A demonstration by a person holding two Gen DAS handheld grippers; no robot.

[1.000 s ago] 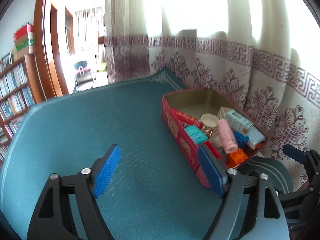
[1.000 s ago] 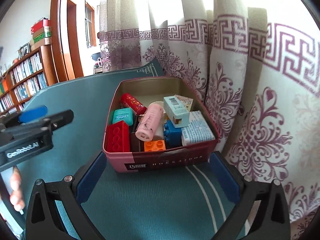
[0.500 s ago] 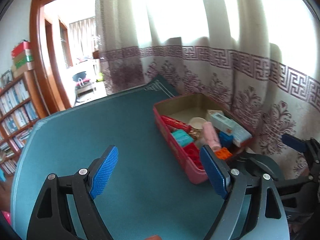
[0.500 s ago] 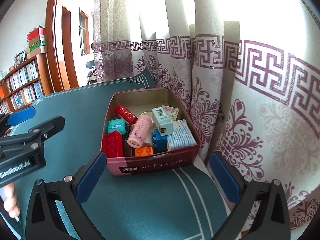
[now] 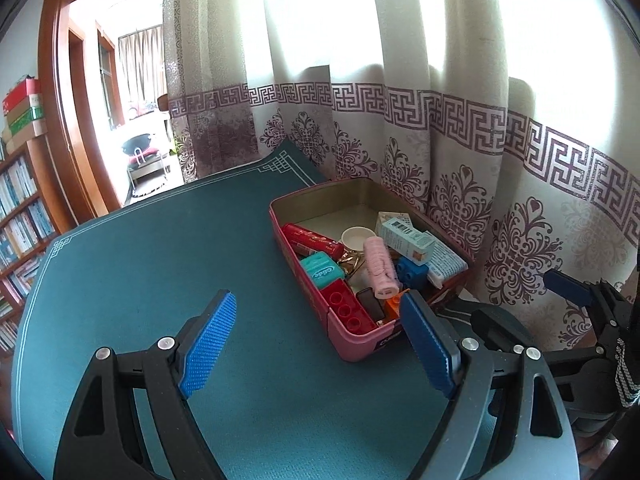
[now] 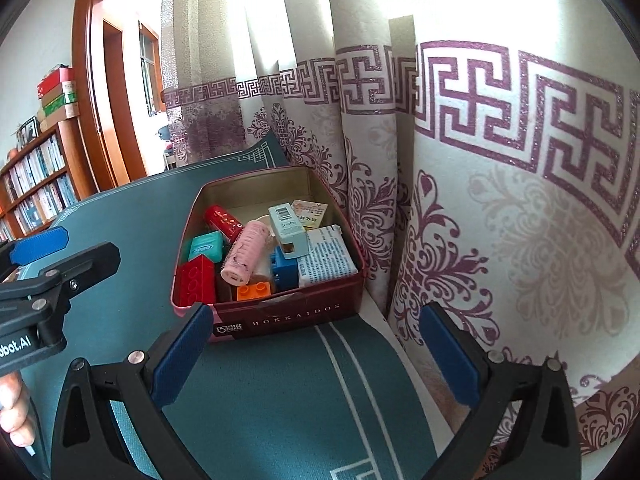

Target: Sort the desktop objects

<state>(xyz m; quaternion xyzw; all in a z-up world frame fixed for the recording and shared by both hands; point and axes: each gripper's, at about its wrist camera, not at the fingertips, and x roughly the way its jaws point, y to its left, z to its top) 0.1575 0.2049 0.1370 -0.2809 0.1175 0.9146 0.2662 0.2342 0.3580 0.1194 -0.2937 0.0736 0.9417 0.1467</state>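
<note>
A dark red tin box (image 5: 352, 346) (image 6: 280, 318) stands on the teal mat by the curtain. It holds several small items: a red brick (image 6: 195, 282), a pink cylinder (image 6: 244, 255), a teal case (image 6: 206, 246), a red tube (image 6: 223, 221), blue and orange bricks, small cartons and a folded leaflet. My left gripper (image 5: 320, 344) is open over the mat, left of the box's near corner, with nothing between its fingers. My right gripper (image 6: 314, 354) is open just short of the box's front wall, holding nothing.
A patterned curtain (image 6: 500, 200) hangs right behind and beside the box. The teal mat (image 5: 140, 260) stretches bare to the left. A bookshelf (image 6: 36, 184) and a wooden door frame (image 5: 60, 120) stand far left. A hand (image 6: 14, 416) shows at the lower left edge.
Both grippers have drawn back and up from the box, which now looks smaller and farther. The jaws stay open; the box's contents have not moved.
</note>
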